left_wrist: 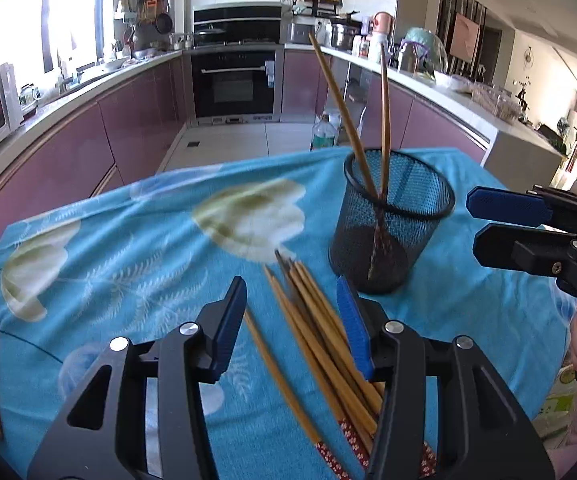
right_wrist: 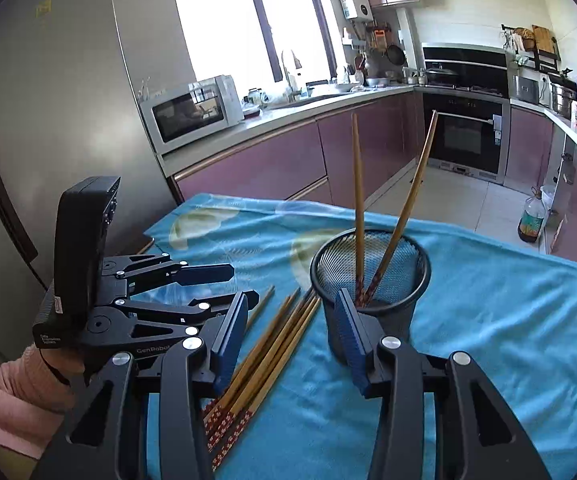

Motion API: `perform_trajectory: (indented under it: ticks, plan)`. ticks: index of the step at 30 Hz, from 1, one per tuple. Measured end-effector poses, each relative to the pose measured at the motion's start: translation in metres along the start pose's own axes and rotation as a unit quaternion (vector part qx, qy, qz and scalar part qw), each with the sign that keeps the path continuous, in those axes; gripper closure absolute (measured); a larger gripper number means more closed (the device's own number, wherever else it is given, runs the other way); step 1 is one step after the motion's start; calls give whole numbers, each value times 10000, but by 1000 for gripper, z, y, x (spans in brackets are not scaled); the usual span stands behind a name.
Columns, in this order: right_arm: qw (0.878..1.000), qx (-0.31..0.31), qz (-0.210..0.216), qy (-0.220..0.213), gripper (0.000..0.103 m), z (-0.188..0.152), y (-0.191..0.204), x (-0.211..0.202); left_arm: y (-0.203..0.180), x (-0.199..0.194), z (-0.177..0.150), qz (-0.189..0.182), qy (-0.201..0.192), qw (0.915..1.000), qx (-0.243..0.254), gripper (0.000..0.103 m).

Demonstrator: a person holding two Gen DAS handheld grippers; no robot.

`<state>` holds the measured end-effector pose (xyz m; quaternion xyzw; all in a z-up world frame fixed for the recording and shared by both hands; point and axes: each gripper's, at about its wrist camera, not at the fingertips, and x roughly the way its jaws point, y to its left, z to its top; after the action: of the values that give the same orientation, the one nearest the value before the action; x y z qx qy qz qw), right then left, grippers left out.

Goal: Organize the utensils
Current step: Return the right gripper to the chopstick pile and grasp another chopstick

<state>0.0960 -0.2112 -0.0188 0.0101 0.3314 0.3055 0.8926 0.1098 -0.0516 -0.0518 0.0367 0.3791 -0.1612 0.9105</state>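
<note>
A black mesh holder (left_wrist: 388, 232) (right_wrist: 408, 264) stands on the blue flowered tablecloth (left_wrist: 128, 260) with two wooden chopsticks (left_wrist: 340, 100) (right_wrist: 357, 184) leaning upright in it. Several more chopsticks (left_wrist: 320, 340) (right_wrist: 272, 344) lie in a loose bundle on the cloth just left of the holder, their red patterned ends toward me. My left gripper (left_wrist: 291, 284) (right_wrist: 244, 283) is open, low over the bundle, holding nothing. My right gripper (right_wrist: 292, 296) (left_wrist: 473, 220) is also open and empty, beside the holder's near right side, its fingers straddling the bundle's tips in its own view.
The table's far edge drops to a tiled kitchen floor where an oil bottle (left_wrist: 322, 132) (right_wrist: 531, 220) stands. Purple cabinets and counters ring the room, with a microwave (right_wrist: 192, 110) and a tall fridge (right_wrist: 68, 100) to the left. A pink sleeve (right_wrist: 12, 396) shows behind the left gripper.
</note>
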Motion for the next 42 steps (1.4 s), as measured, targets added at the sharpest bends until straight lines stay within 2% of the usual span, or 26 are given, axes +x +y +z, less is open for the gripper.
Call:
perform_trajectory:
  ticks: [3, 5, 12, 21, 30, 34, 42]
  plan:
    - [9994, 166, 87, 279, 60, -15, 2, 18, -1, 14, -24, -51, 260, 9996, -40, 57]
    - [9982, 306, 86, 502, 60, -25, 1, 31, -1, 18, -34, 75, 322, 9995, -18, 57]
    - [9941, 537, 80, 940, 64, -53, 2, 58, 8, 21, -49, 76, 519, 9985, -148, 58]
    - [9921, 496, -162, 1143, 74, -57, 10, 76, 11, 27, -53, 54, 682, 9975, -173, 61]
    - [9909, 248, -472, 1237, 75, -56, 16, 78, 17, 29, -53, 128, 746, 9970, -150, 73]
    - [9891, 121, -719, 1278, 77, -56, 15, 75, 19, 29, -53, 88, 790, 9967, -189, 74]
    - [9865, -36, -937, 1339, 78, -53, 19, 88, 18, 39, -46, 146, 796, 9966, -140, 74]
